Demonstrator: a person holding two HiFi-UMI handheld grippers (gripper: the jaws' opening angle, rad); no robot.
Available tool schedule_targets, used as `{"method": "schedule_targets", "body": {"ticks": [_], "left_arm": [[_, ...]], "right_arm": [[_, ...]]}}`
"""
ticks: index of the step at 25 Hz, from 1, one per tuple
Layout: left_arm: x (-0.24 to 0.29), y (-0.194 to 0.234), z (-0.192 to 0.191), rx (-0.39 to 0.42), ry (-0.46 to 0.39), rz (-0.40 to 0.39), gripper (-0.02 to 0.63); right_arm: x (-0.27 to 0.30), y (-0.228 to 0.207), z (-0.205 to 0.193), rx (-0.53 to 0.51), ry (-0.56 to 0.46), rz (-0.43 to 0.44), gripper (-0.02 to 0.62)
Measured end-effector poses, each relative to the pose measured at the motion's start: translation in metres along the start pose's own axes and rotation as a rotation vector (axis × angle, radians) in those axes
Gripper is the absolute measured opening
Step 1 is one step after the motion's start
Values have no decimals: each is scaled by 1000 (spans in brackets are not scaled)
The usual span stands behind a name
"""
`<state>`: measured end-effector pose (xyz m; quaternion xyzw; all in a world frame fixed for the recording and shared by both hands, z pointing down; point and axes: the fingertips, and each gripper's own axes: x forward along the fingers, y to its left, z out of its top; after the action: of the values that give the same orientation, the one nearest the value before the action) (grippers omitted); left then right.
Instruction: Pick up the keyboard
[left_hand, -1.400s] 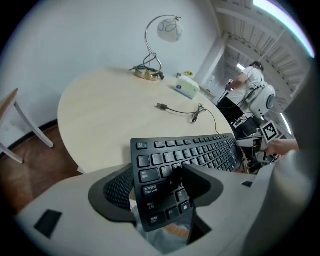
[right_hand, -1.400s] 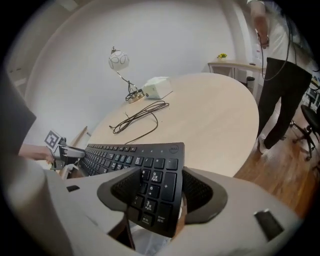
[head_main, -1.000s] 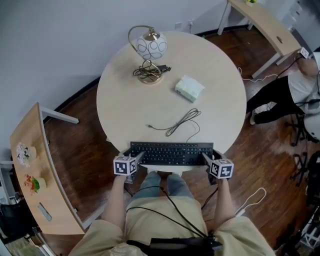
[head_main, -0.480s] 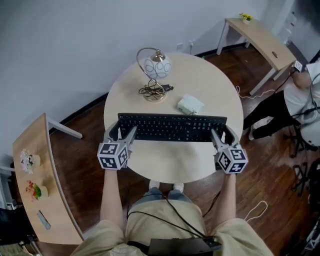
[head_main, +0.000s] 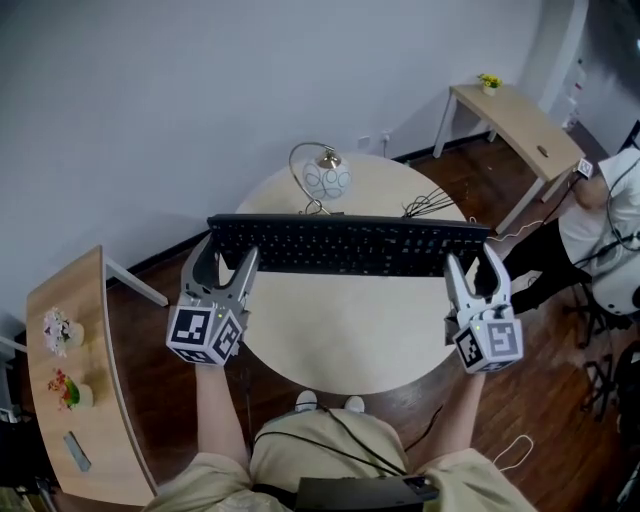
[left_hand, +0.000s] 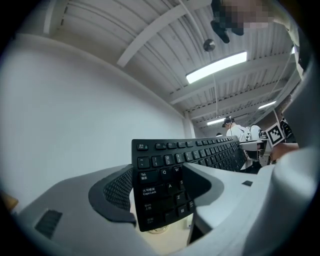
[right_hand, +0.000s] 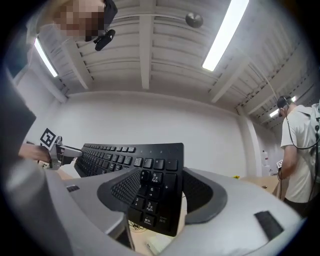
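The black keyboard (head_main: 350, 245) hangs level in the air above the round beige table (head_main: 340, 335), keys facing me. My left gripper (head_main: 228, 254) is shut on its left end and my right gripper (head_main: 471, 259) is shut on its right end. In the left gripper view the keyboard (left_hand: 200, 152) stands on edge between the grey pads (left_hand: 117, 190) of the left gripper (left_hand: 160, 192). In the right gripper view its number-pad end (right_hand: 155, 165) is pinched in the right gripper (right_hand: 157, 195). The keyboard's cable (head_main: 430, 206) trails behind it.
A globe lamp (head_main: 326, 178) stands at the table's far side, partly behind the keyboard. A narrow wooden desk (head_main: 70, 400) with small flowers is at the left, another desk (head_main: 520, 120) at the back right. A person (head_main: 600, 215) is at the right edge.
Both grippers rose with the keyboard, lifting it off the table's near edge to well above the tabletop. The white box on the table is now hidden behind it.
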<state>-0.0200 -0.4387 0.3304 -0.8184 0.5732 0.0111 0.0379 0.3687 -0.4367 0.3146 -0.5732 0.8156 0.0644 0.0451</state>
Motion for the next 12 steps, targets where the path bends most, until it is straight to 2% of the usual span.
{"method": "schedule_targets", "body": {"ticks": [12], "left_arm": [[1,1,3,13,2,-5,296]], "right_arm": [[-2,2,1,2,3,-12,270]]}}
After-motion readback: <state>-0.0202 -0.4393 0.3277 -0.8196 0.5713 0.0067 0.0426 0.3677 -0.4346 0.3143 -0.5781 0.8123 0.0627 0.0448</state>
